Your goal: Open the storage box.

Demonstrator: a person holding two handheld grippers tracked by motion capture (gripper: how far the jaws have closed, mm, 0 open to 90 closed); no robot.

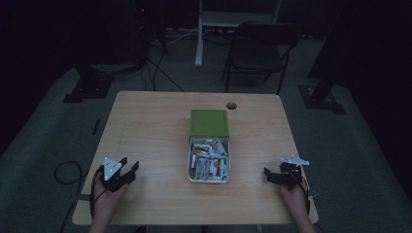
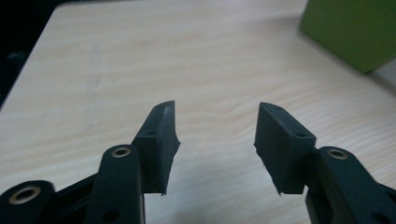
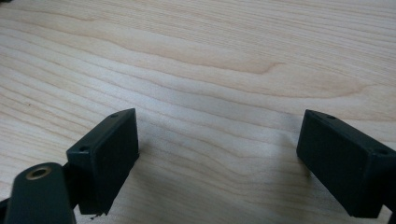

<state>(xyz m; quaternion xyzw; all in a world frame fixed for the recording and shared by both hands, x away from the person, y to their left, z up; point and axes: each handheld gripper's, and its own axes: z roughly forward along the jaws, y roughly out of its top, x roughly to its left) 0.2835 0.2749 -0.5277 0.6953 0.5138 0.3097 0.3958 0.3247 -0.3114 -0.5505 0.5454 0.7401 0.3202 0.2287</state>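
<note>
An open box (image 1: pixel 190 162) with several small packets (image 1: pixel 210 164) in it sits at the middle of the wooden table (image 1: pixel 150 126). Its green lid (image 1: pixel 209 122) lies against its far end. My left gripper (image 1: pixel 130 164) rests near the front left, well left of the box, pointing toward it. In the left gripper view its jaws (image 2: pixel 217 109) stand apart over bare wood, with the green lid (image 2: pixel 350 32) at the upper right. At the front right, my right gripper (image 1: pixel 267 174) is open, and its jaws (image 3: pixel 219 114) hold nothing.
A round cable hole (image 1: pixel 231 105) sits in the table just beyond the lid. A dark folding chair (image 1: pixel 260 46) and a desk leg (image 1: pixel 199 34) stand behind the table. A cable loop (image 1: pixel 65 172) lies on the floor at the left.
</note>
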